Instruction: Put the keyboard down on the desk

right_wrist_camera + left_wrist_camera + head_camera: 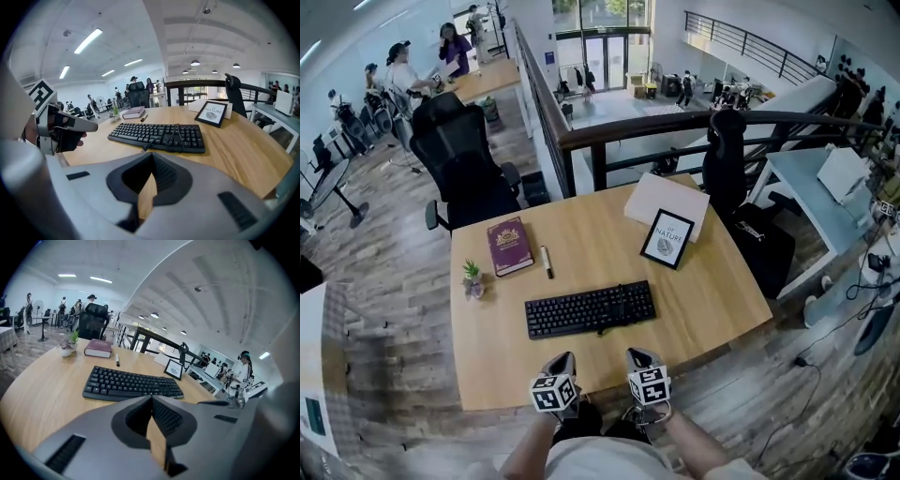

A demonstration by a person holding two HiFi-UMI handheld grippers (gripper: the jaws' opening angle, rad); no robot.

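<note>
— Wooden bench point(712, 281), open office behind. Where's the keyboard point(590, 309)?
— Flat on the bench, centre of the head view, with its cable point(176, 133) looped over the right-hand keys.
— How would it handle?
— Light, rigid plastic, I'd judge. Grip the two short ends, clear of keys and cable.
— And the tools?
— Left tool point(562, 361) and right tool point(637, 358) sit at the lower edge, jaws closed together, holding nothing. Book point(509, 246) and pen point(547, 262) lie upper left.
</note>
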